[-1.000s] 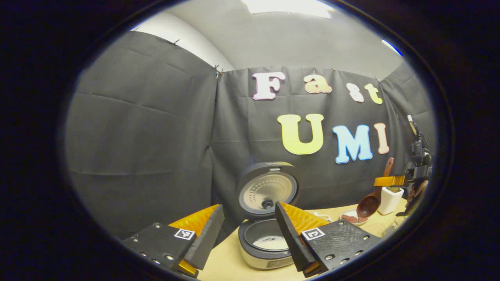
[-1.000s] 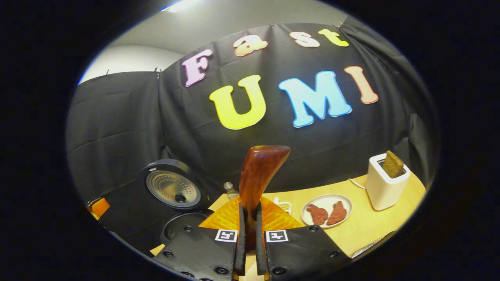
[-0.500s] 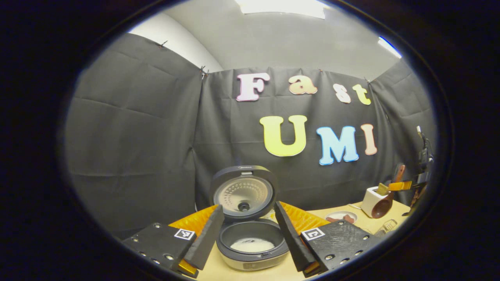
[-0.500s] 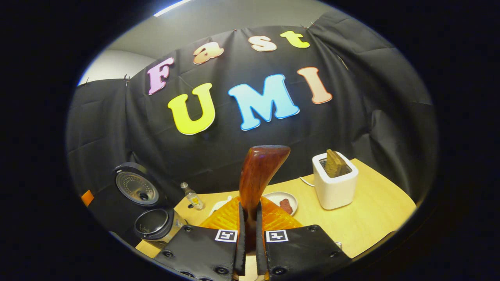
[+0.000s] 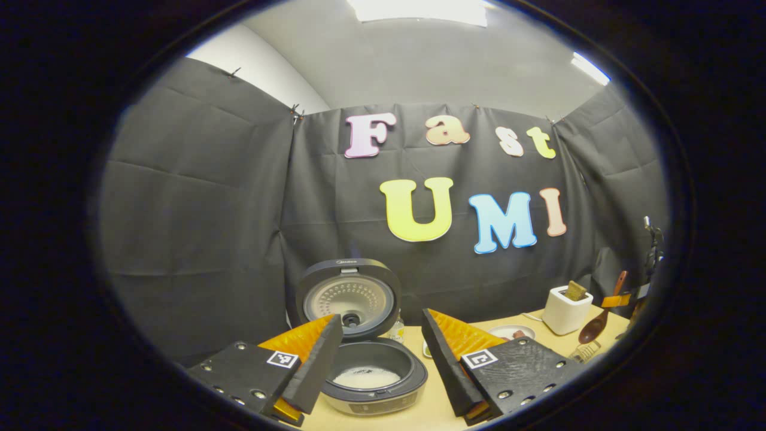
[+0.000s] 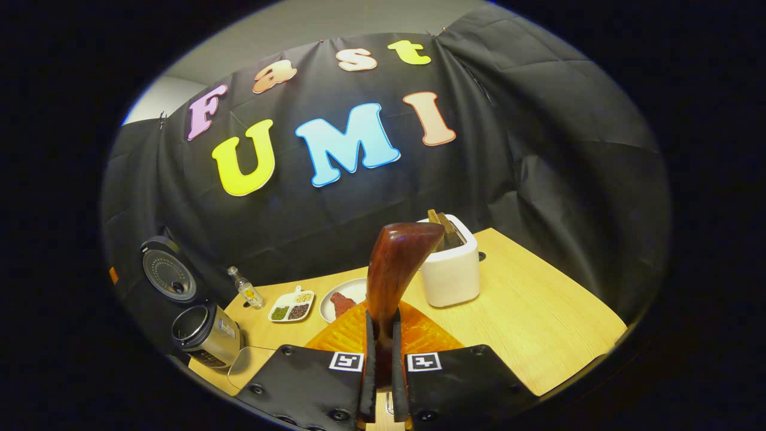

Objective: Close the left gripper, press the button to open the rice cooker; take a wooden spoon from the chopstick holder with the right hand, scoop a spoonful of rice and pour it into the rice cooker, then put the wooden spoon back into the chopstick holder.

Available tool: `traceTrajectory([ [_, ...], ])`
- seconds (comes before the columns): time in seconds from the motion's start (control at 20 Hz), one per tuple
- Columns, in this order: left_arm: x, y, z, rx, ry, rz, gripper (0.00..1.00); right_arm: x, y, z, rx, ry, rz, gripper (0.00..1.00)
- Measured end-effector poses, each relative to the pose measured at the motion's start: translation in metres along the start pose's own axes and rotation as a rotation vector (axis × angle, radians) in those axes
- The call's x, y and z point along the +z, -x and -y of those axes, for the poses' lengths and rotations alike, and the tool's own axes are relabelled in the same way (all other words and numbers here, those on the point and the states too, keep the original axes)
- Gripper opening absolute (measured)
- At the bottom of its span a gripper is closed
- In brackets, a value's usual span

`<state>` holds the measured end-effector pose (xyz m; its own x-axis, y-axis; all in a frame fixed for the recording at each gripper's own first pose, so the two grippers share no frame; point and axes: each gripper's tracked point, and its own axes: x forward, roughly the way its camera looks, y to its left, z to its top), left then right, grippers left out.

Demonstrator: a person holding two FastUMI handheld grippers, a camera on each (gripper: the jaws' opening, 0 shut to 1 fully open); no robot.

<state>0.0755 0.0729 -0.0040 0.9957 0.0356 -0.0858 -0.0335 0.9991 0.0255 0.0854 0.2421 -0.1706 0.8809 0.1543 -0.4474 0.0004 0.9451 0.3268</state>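
The rice cooker stands open just ahead of my left gripper, its round lid raised and white rice in the pot. The left fingers are spread wide with nothing between them. My right gripper is shut on the handle of the wooden spoon, which sticks up between its fingers. In the left gripper view the right gripper hangs at the far right, the spoon bowl-down under it, above a small wire holder. In the right gripper view the cooker sits far left.
A white toaster with a bread slice stands on the wooden table just beyond the spoon. A plate of meat, a divided seasoning dish and a small bottle lie between toaster and cooker. Black cloth walls surround the table.
My right gripper has carried the spoon rightwards, away from the cooker and toward the toaster. The cooker has slid left in the left gripper view. Both grips are unchanged.
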Motion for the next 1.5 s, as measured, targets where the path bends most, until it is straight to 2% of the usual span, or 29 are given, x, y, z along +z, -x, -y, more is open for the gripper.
traceTrajectory([
  [0.45, -0.002, 0.008, 0.02, 0.002, -0.019, -0.005, 0.8, -0.048, 0.004, 0.039, -0.028, -0.045, -0.1, 0.12],
  [0.75, -0.003, 0.014, 0.016, 0.017, -0.03, -0.011, 0.8, -0.075, 0.0, 0.041, -0.026, -0.057, -0.153, 0.12],
  [0.8, -0.005, 0.016, 0.015, 0.021, -0.029, -0.012, 0.83, -0.079, 0.001, 0.041, -0.029, -0.055, -0.158, 0.12],
  [0.85, -0.005, 0.016, 0.013, 0.023, -0.026, -0.014, 0.8, -0.083, 0.001, 0.041, -0.031, -0.055, -0.164, 0.12],
  [0.9, -0.007, 0.017, 0.012, 0.026, -0.022, -0.017, 0.83, -0.085, -0.001, 0.041, -0.035, -0.053, -0.167, 0.15],
  [1.0, -0.009, 0.018, 0.008, 0.033, -0.019, -0.021, 0.8, -0.088, -0.001, 0.042, -0.042, -0.056, -0.168, 0.14],
  [1.05, -0.011, 0.018, 0.007, 0.036, -0.017, -0.023, 0.83, -0.091, 0.0, 0.041, -0.044, -0.057, -0.17, 0.14],
  [1.25, -0.015, 0.02, 0.003, 0.04, -0.014, -0.028, 0.8, -0.099, 0.0, 0.04, -0.046, -0.062, -0.179, 0.17],
  [1.3, -0.014, 0.02, 0.003, 0.04, -0.017, -0.028, 0.8, -0.098, -0.002, 0.041, -0.044, -0.064, -0.178, 0.12],
  [1.5, -0.012, 0.017, 0.003, 0.037, -0.016, -0.025, 0.8, -0.085, 0.011, 0.043, -0.049, -0.051, -0.14, 0.31],
])
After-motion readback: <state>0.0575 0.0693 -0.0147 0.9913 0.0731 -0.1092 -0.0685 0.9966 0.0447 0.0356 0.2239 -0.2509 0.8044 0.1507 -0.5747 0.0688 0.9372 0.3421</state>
